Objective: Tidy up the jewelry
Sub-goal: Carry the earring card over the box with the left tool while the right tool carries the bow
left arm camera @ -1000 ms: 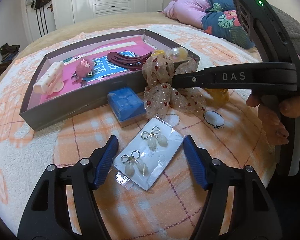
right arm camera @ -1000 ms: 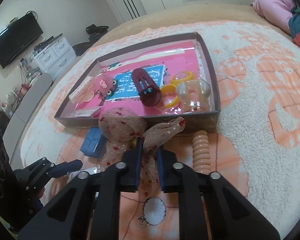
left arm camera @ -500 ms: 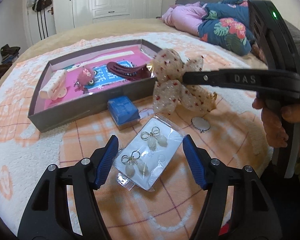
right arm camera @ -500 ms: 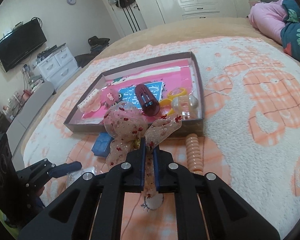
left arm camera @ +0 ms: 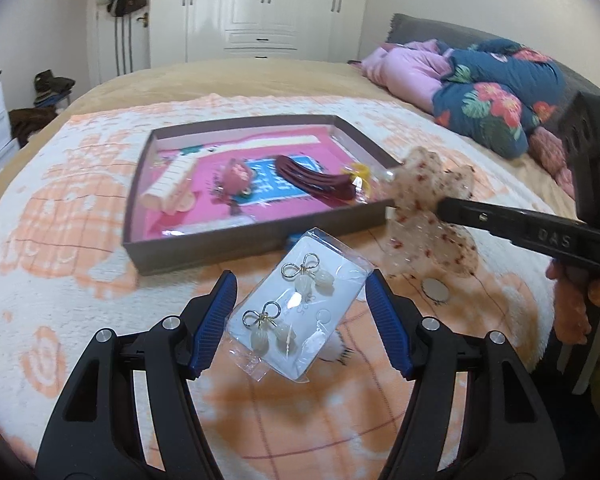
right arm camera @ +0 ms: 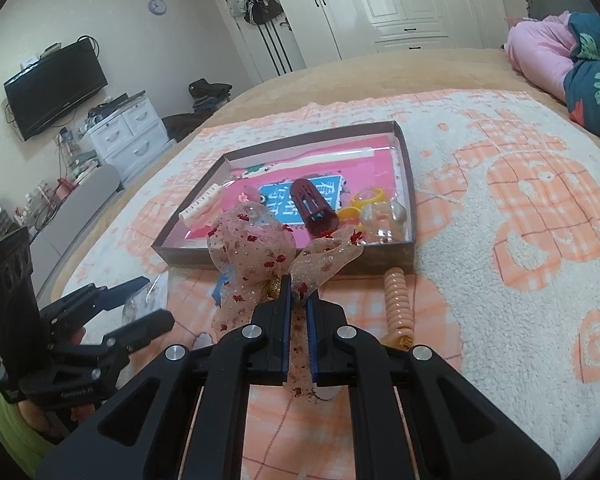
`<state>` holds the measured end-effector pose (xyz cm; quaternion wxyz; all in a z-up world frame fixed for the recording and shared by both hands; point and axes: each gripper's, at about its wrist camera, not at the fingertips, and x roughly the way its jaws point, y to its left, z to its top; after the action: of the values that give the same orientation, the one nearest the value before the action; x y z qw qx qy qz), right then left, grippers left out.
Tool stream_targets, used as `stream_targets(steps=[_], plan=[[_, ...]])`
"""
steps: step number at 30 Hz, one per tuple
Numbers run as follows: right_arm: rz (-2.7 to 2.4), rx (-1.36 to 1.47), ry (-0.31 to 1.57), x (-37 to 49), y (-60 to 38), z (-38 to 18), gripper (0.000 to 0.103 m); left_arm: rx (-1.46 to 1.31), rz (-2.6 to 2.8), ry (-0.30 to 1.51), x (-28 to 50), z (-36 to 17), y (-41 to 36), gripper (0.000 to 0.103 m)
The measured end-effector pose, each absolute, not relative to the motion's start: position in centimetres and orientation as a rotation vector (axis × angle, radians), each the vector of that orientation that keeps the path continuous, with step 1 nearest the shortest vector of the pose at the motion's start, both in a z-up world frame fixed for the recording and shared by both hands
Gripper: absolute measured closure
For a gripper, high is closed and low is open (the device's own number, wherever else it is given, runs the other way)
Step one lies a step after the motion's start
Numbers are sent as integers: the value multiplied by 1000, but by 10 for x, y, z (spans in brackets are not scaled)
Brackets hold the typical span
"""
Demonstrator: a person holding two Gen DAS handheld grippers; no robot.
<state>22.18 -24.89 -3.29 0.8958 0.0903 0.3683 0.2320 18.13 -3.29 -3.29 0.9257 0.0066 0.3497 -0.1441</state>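
Right gripper (right arm camera: 298, 312) is pinched on the sheer red-speckled bow (right arm camera: 256, 252), holding it off the blanket just in front of the tray's near wall. Left gripper (left arm camera: 300, 316) has the earring card (left arm camera: 300, 312) between its blue pads; it looks held by its edges and clear of the blanket, but contact on both sides isn't certain from this angle. In the right wrist view that card is only a blurred clear patch beside the left fingers. Step in hand, as I read it: carry phase, bow and card both headed for the tray (left arm camera: 204, 248). Next move calls for taking the bow over the near wall and letting go on bare pink liner, then the same for the card; free space looks best along the tray's far side. Tray contents now: a cream ribbed clip (left arm camera: 168, 184) at the left end, a pink fuzzy piece (left arm camera: 236, 176) mid-tray, a dark red claw clip (left arm camera: 316, 184), yellow rings (right arm camera: 364, 200) and a clear plastic piece (right arm camera: 384, 220) at the right end. Outside the tray: a peach spiral hair tie (right arm camera: 396, 300) on the blanket (right arm camera: 500, 240) near the right corner, and a blue box (right arm camera: 222, 288) mostly hidden behind the bow.
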Motion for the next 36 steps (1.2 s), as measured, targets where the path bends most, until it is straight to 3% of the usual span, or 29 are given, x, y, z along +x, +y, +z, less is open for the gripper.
stream_targets(steps=[17,36], plan=[[499,131,730,243,-225,-19,96,-78,-192,683,214,-19,11,45],[442,123,707,290,-227,-12,96,-59,-175,676,270,-19,2,45]])
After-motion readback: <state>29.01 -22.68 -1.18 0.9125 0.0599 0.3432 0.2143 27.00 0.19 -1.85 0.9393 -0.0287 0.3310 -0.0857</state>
